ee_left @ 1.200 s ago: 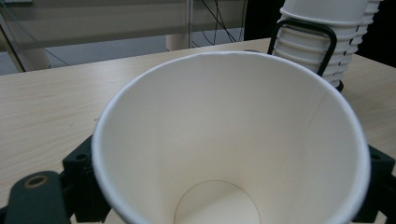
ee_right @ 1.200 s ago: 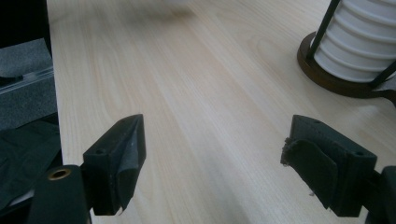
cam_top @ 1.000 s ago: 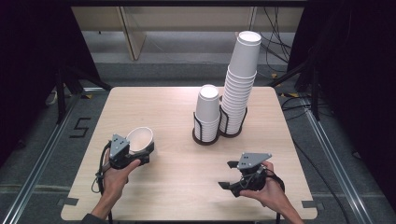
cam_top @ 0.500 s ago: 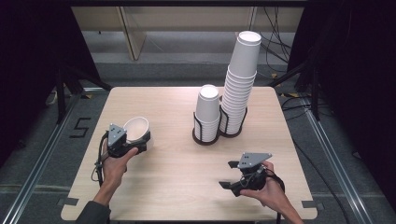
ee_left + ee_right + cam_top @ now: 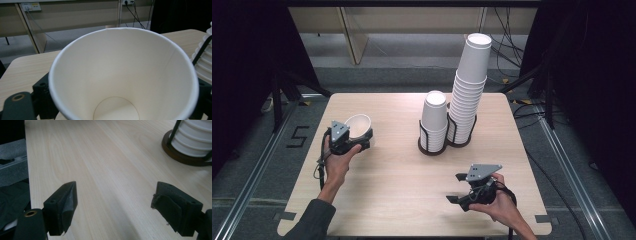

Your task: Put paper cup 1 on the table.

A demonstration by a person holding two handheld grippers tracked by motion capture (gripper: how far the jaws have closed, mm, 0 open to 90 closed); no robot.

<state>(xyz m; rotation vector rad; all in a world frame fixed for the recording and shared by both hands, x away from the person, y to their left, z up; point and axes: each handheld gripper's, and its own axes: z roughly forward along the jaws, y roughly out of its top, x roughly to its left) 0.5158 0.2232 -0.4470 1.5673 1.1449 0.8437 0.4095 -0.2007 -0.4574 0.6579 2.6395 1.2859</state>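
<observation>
Paper cup (image 5: 122, 82) sits in the left gripper (image 5: 357, 137), its inside bare in that gripper's view

A lab recording bay, not a home or shop

A pale wooden table (image 5: 392, 185) stood alone on grey floor, ringed by black curtains (image 5: 592, 75) and metal floor rails (image 5: 247, 200). A taped number marker (image 5: 298, 136) lay beside it, loose cables (image 5: 512, 40) trailed behind, and a wall socket strip (image 5: 31, 6) sat above plain beige panelling, all pointing to a staged test setup.
</observation>
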